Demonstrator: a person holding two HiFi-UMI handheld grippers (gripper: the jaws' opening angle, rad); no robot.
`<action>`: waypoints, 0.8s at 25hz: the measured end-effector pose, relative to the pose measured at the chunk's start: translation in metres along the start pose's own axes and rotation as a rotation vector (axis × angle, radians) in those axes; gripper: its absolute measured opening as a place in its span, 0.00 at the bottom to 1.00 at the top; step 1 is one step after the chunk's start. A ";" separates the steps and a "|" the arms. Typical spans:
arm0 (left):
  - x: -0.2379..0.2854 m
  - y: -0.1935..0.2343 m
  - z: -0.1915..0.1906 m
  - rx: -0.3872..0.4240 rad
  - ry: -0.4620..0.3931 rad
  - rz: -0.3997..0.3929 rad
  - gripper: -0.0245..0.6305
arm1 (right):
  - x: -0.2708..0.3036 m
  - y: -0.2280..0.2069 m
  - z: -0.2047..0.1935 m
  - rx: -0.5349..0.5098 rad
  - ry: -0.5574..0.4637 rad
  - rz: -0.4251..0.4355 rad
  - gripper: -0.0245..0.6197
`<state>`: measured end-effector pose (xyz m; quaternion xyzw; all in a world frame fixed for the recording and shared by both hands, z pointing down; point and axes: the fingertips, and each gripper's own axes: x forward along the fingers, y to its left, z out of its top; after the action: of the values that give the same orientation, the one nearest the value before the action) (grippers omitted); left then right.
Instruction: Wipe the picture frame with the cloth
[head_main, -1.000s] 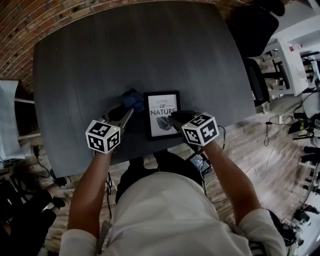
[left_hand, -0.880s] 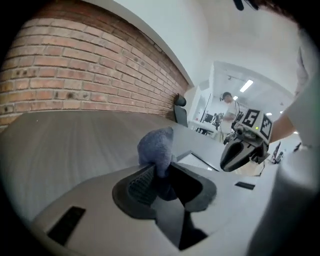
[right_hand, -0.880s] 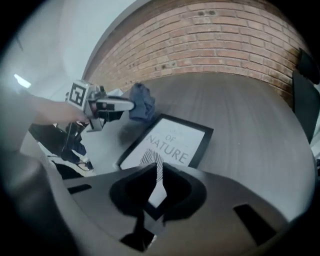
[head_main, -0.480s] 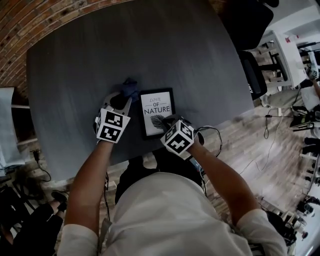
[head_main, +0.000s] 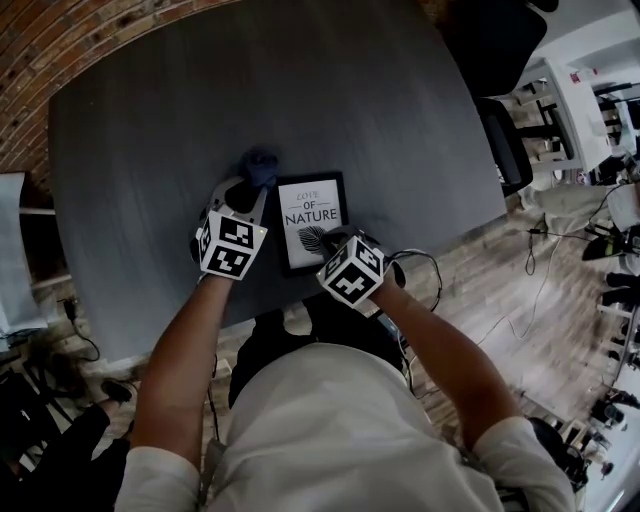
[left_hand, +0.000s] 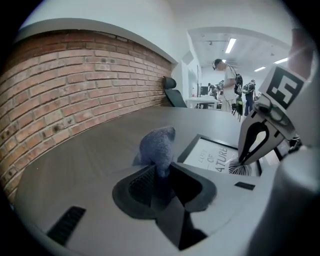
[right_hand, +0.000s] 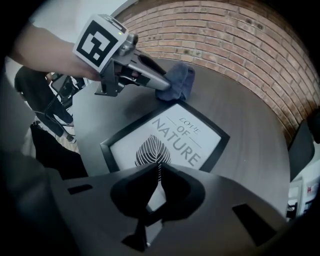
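Observation:
The black picture frame (head_main: 313, 218) with a leaf print lies flat near the front edge of the dark table (head_main: 180, 100). A blue cloth (head_main: 260, 166) bunches at the frame's far left corner, and my left gripper (head_main: 256, 192) is shut on it; the cloth (left_hand: 157, 145) stands up between the jaws. My right gripper (head_main: 326, 241) points steeply down at the frame's (right_hand: 172, 142) near part, tips together over the leaf. Its jaws have just been closing, with nothing between them. In the left gripper view its fingertips (left_hand: 243, 161) appear to touch the glass.
A brick wall (left_hand: 75, 85) runs along the table's far side. A black office chair (head_main: 508, 140) stands at the right end. Cables (head_main: 425, 265) hang below the front edge. People stand far off in the room (left_hand: 225, 75).
The right gripper has swung left and tipped down onto the frame's near part, and its jaws have come together. The left gripper has rolled and moved forward beside the frame with the cloth.

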<state>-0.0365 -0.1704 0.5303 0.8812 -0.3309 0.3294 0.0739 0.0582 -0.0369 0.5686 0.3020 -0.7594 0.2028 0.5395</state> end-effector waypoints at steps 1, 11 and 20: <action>0.000 -0.007 -0.001 -0.005 -0.003 -0.030 0.18 | 0.001 0.000 0.000 0.003 0.002 0.002 0.08; -0.014 -0.047 -0.012 -0.121 -0.026 -0.230 0.17 | 0.001 -0.001 -0.003 0.016 0.011 0.008 0.08; -0.032 -0.071 -0.024 -0.197 -0.022 -0.326 0.17 | 0.002 -0.002 -0.003 0.018 0.014 -0.001 0.08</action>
<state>-0.0216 -0.0903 0.5349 0.9152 -0.2153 0.2694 0.2084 0.0612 -0.0368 0.5711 0.3058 -0.7535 0.2112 0.5422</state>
